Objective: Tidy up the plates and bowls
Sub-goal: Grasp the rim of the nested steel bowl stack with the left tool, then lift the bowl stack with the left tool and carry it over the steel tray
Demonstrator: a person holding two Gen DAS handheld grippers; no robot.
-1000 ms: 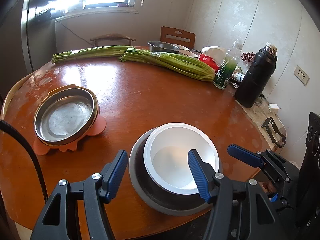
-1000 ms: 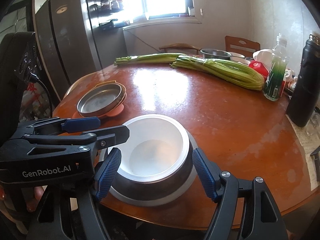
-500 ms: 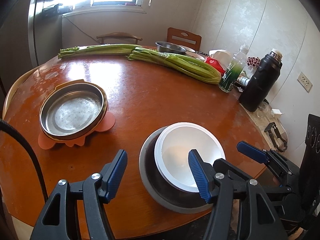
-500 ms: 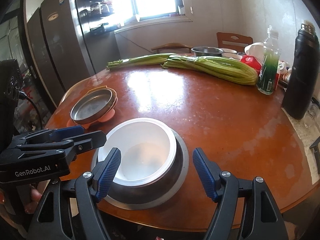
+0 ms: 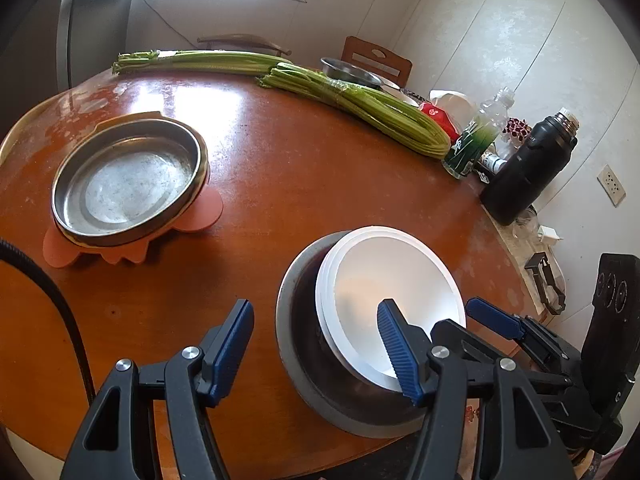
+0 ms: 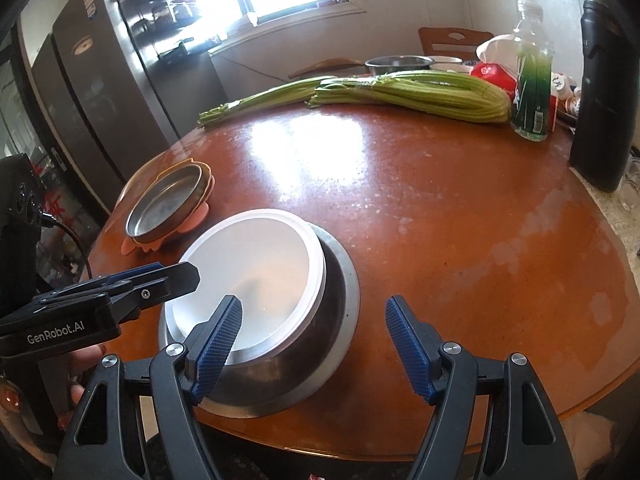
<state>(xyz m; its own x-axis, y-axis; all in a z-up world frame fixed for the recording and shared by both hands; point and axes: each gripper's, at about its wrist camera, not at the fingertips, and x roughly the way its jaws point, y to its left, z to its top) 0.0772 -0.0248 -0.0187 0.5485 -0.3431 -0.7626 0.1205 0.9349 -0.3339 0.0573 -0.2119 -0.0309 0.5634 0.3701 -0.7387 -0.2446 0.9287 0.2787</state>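
Evidently nested to save space, the white bowl (image 5: 390,288) sits tilted (perhaps not fully seated) in the steel bowl (image 6: 288,344) at the table's (image 6: 460,216) near edge, flanked by the left gripper (image 5: 316,344) and right gripper (image 6: 314,340), both spread apart and holding nothing.

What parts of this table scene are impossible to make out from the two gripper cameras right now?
- Near rim of the white bowl: both views, covered by gripper fingers.
- Inside of the grey metal bowl: the white bowl fills it.
- Label on the green bottle: too small.
- Top of the black flask: right view, cut by the lens edge.
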